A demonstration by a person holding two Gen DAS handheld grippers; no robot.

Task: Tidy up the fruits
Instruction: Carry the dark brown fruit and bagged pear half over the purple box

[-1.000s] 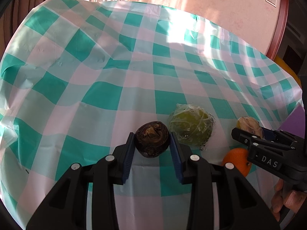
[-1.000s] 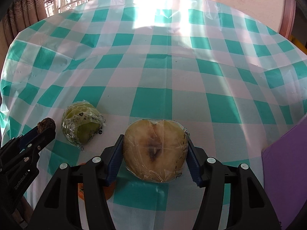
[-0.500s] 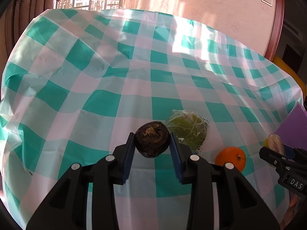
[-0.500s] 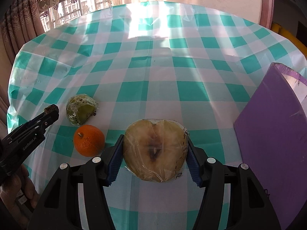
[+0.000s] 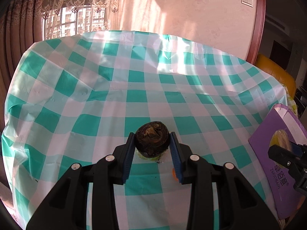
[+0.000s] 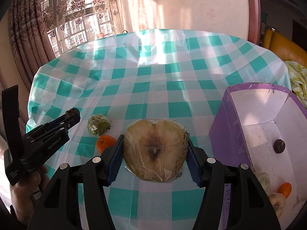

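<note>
My left gripper is shut on a small dark brown wrinkled fruit, held above the checked tablecloth; it also shows at the left of the right wrist view. My right gripper is shut on a plastic-wrapped halved apple, held just left of the purple box. A wrapped green fruit and an orange lie on the cloth between the grippers. The box holds a dark fruit, an orange and pale fruit pieces.
The table with the green-and-white checked cloth stretches far ahead to a pink wall and a curtained window. A yellow sofa stands behind the table at the right. The purple box shows at the right edge of the left wrist view.
Both grippers have lifted and pulled back with their fruit. The right gripper has moved right, bringing the purple box's inside into view. The green fruit and orange now lie under the left gripper.
</note>
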